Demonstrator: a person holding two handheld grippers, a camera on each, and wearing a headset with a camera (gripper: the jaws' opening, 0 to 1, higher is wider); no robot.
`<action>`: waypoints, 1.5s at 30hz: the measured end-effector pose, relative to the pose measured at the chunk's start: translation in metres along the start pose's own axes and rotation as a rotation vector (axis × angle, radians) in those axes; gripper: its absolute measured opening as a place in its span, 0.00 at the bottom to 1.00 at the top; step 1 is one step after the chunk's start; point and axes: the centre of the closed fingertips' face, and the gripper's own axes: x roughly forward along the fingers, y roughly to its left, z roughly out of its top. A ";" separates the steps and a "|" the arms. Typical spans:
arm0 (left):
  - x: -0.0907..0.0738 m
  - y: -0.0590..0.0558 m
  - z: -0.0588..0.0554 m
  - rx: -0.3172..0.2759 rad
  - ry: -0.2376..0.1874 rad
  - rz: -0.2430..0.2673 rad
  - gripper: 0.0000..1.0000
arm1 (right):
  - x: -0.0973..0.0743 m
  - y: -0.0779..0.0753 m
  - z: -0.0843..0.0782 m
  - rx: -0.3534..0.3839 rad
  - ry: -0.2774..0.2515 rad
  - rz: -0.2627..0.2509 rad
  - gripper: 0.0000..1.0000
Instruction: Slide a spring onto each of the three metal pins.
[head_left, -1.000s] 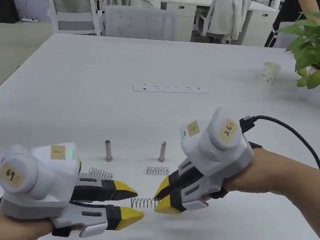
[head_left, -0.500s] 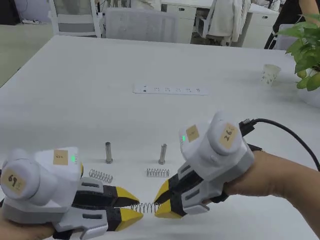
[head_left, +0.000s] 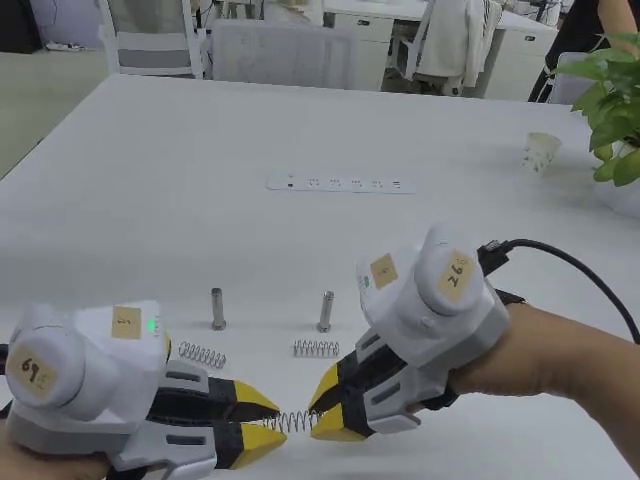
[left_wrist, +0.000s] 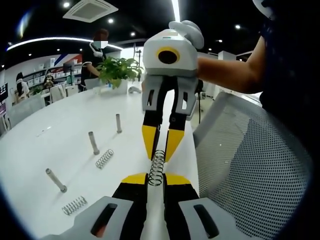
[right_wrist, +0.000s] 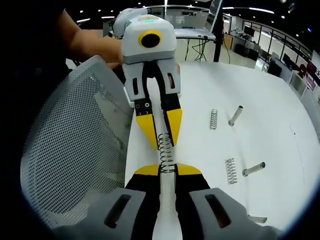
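Judging from the table (head_left: 200, 150), no pin is done yet. The left claw (head_left: 272, 420) and right claw (head_left: 318, 410) each pinch one end of a spring (head_left: 296, 420) well on the near side of the power strip (head_left: 340, 183), while the pins (head_left: 217, 307) closer to that strip stand bare, two loose springs (head_left: 316, 348) lying just beside them. The left gripper view adds a third pin (left_wrist: 118, 123), also bare, where the head view has two.

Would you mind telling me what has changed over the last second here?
The left gripper shut on the free end of the spring; the right gripper keeps hold of the other end. The two loose springs and the pins stayed put.
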 end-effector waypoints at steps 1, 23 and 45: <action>0.000 0.000 0.000 0.001 -0.002 0.000 0.03 | -0.001 0.000 0.001 0.007 -0.004 0.000 0.07; 0.001 0.003 -0.001 0.034 0.018 0.016 0.02 | -0.014 0.000 0.033 0.012 -0.048 -0.016 0.07; 0.003 -0.001 0.000 0.057 0.022 0.007 0.02 | -0.012 0.004 0.050 -0.016 -0.021 -0.007 0.08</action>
